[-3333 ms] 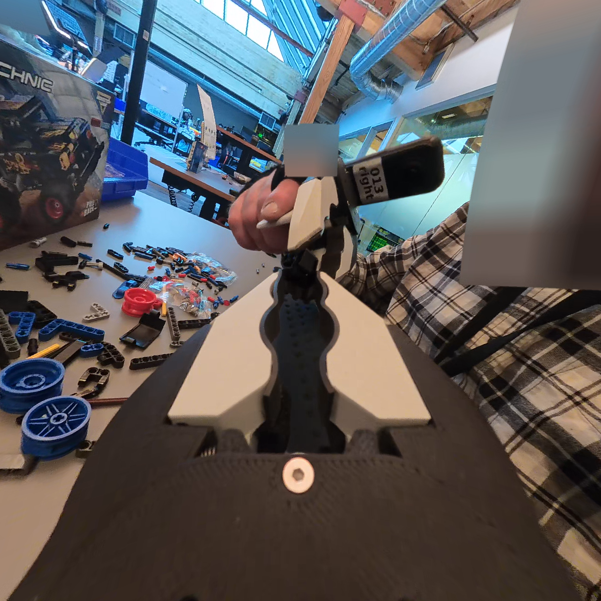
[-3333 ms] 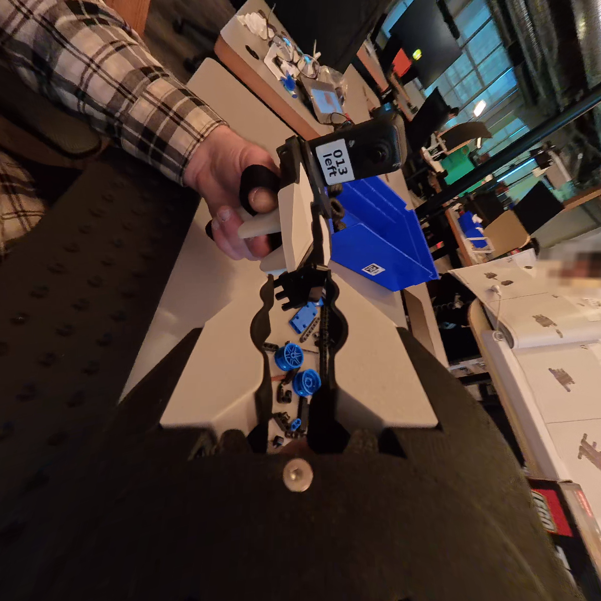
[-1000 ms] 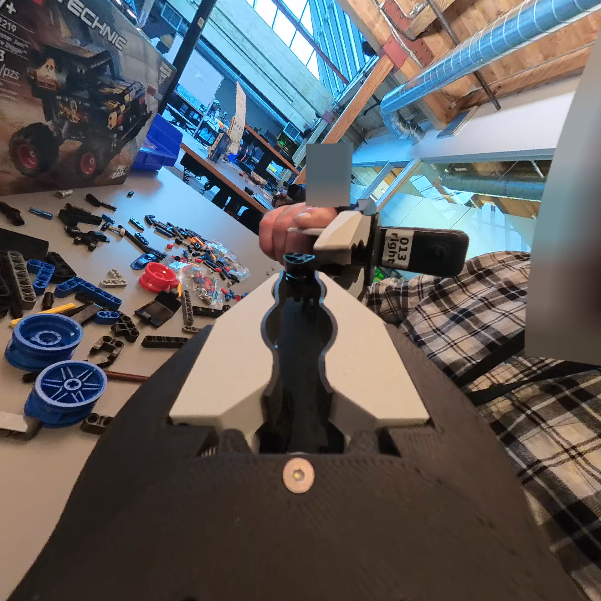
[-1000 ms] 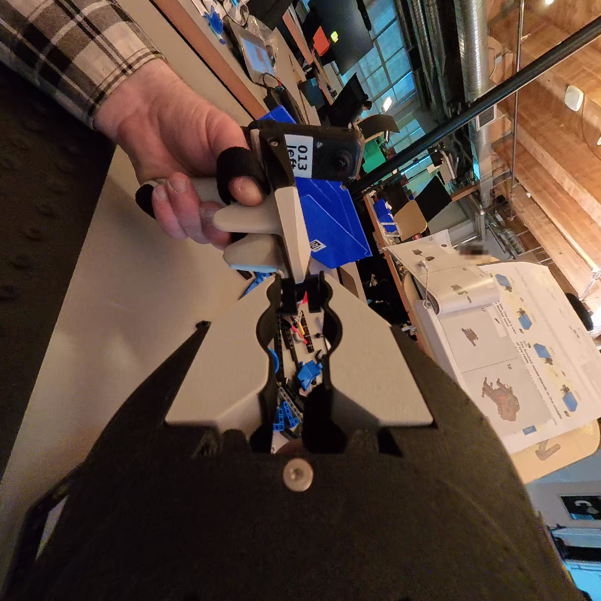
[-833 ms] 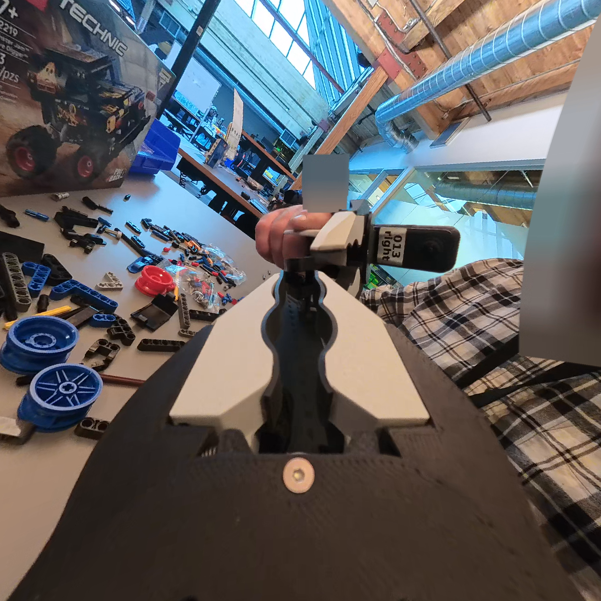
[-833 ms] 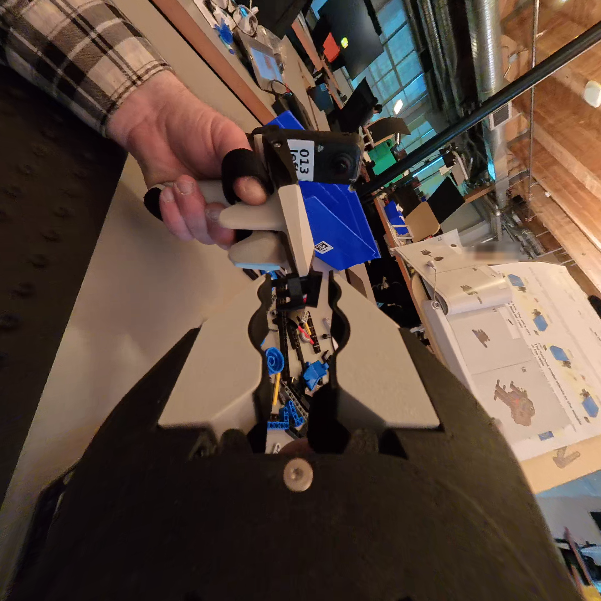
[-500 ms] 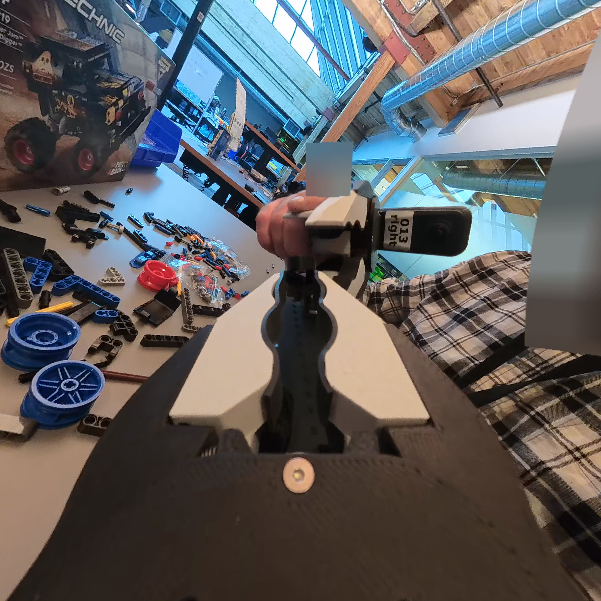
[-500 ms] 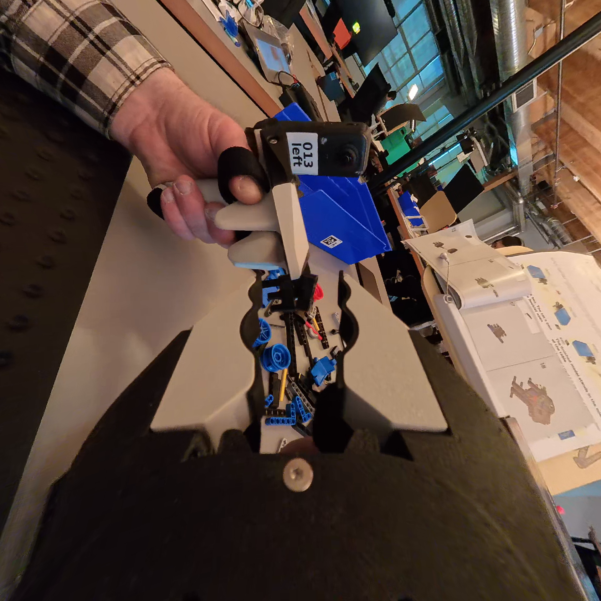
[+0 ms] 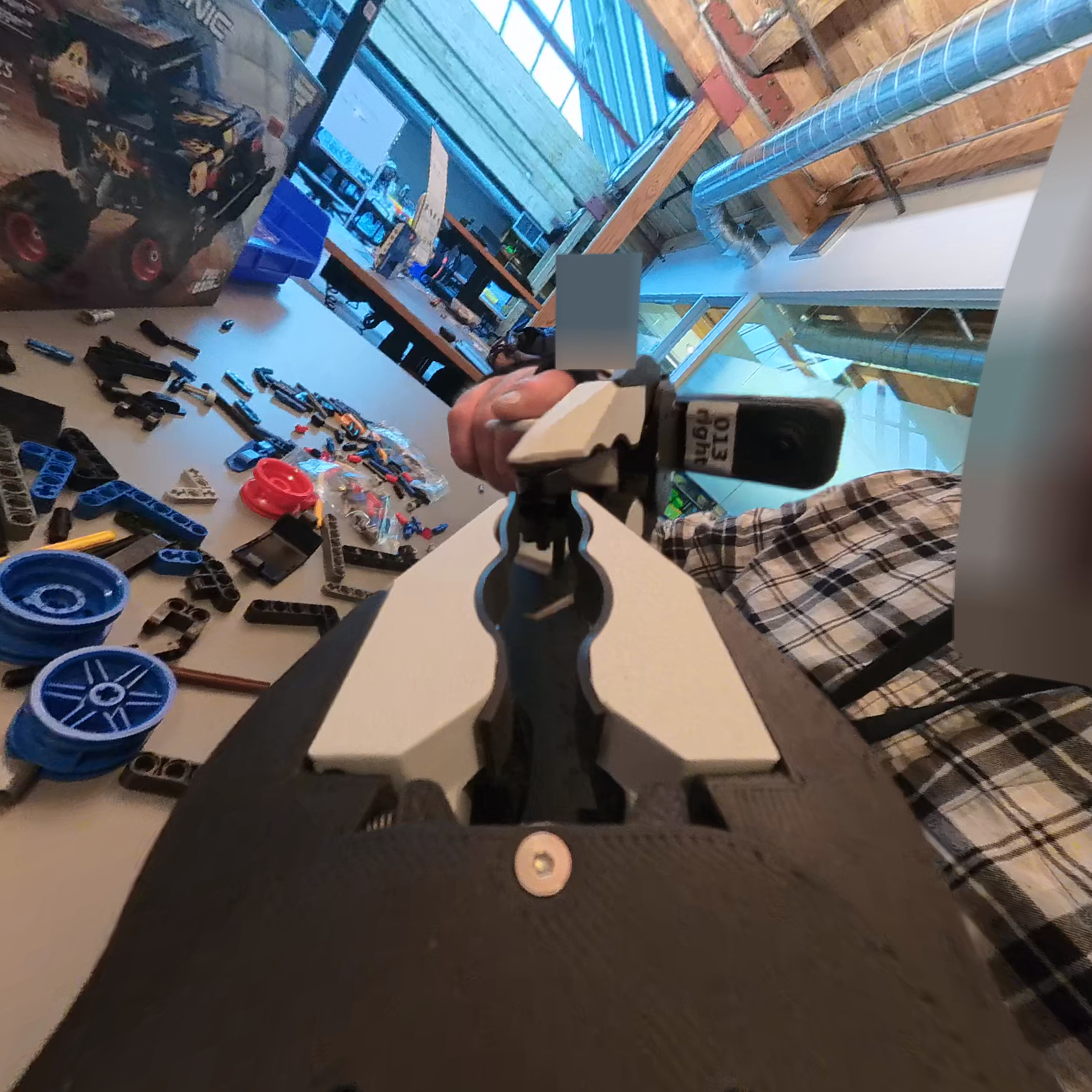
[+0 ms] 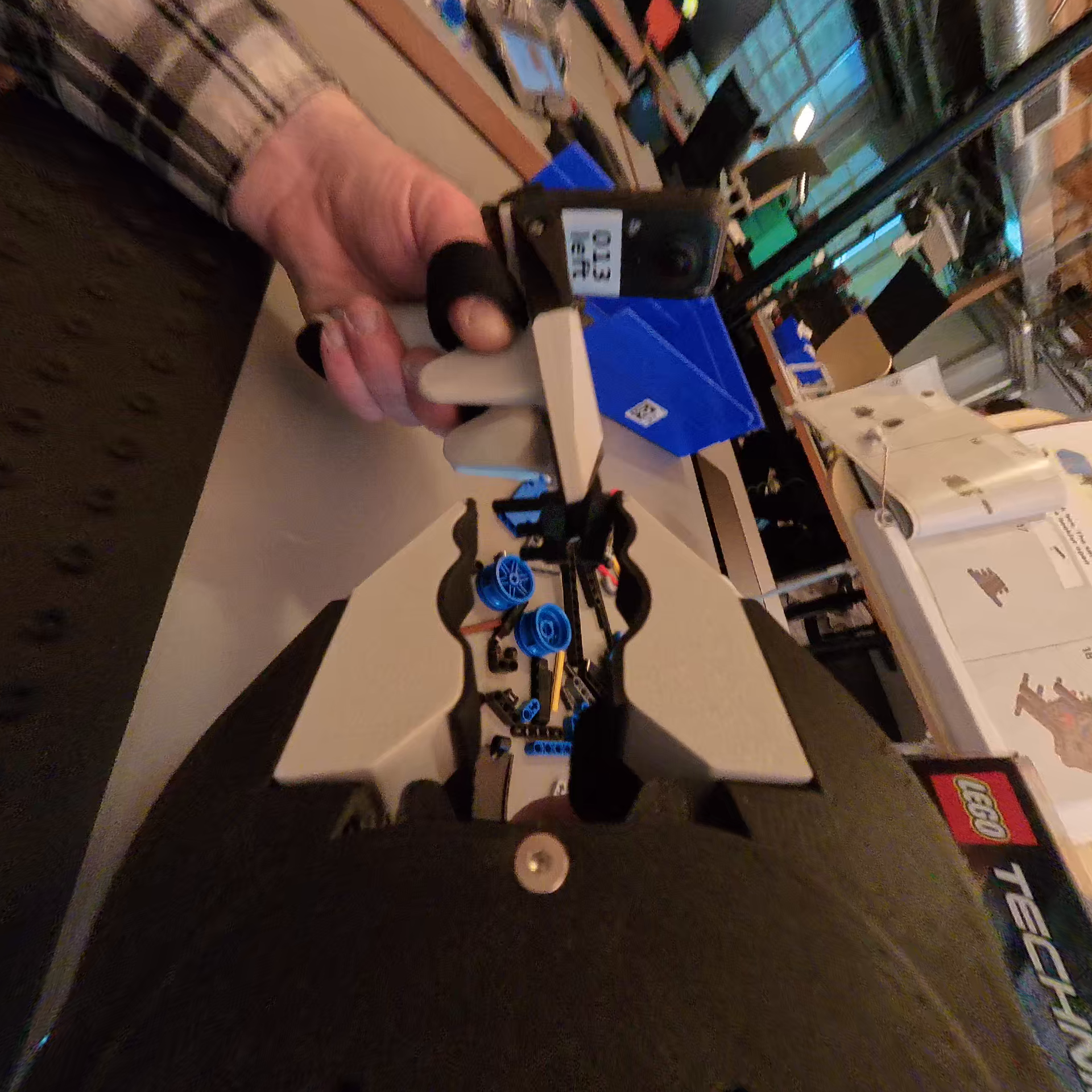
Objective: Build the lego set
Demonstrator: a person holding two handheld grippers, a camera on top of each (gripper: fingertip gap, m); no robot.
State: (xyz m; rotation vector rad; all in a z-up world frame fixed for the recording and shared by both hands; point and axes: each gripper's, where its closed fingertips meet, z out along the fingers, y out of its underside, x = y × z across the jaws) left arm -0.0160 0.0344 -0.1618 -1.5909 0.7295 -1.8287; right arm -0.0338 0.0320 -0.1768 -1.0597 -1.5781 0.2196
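Observation:
A small black Lego assembly [image 9: 540,520] is held in the air above the table between the two grippers, which face each other tip to tip. My left gripper [image 9: 542,505] is shut on it. In the right wrist view the left gripper [image 10: 567,413] comes down from above onto the assembly [image 10: 582,523]. My right gripper [image 10: 548,508] is open, with its jaws standing wide on either side of the assembly. It also shows in the left wrist view [image 9: 582,449], held sideways by a hand just beyond my left fingertips.
Loose Lego parts cover the grey table [image 9: 65,857]: two blue wheels [image 9: 100,703], a red wheel [image 9: 278,484], black and blue beams, and a bag of pins [image 9: 378,473]. The set's box [image 9: 118,148] stands at the back. A blue bin [image 10: 656,366] and an open instruction booklet [image 10: 1004,591] lie to the right. The tips of both grippers are at nearly the same place.
The right gripper's jaws have spread apart around the assembly over the last second. Both grippers have tilted and shifted a little. The left gripper keeps its hold.

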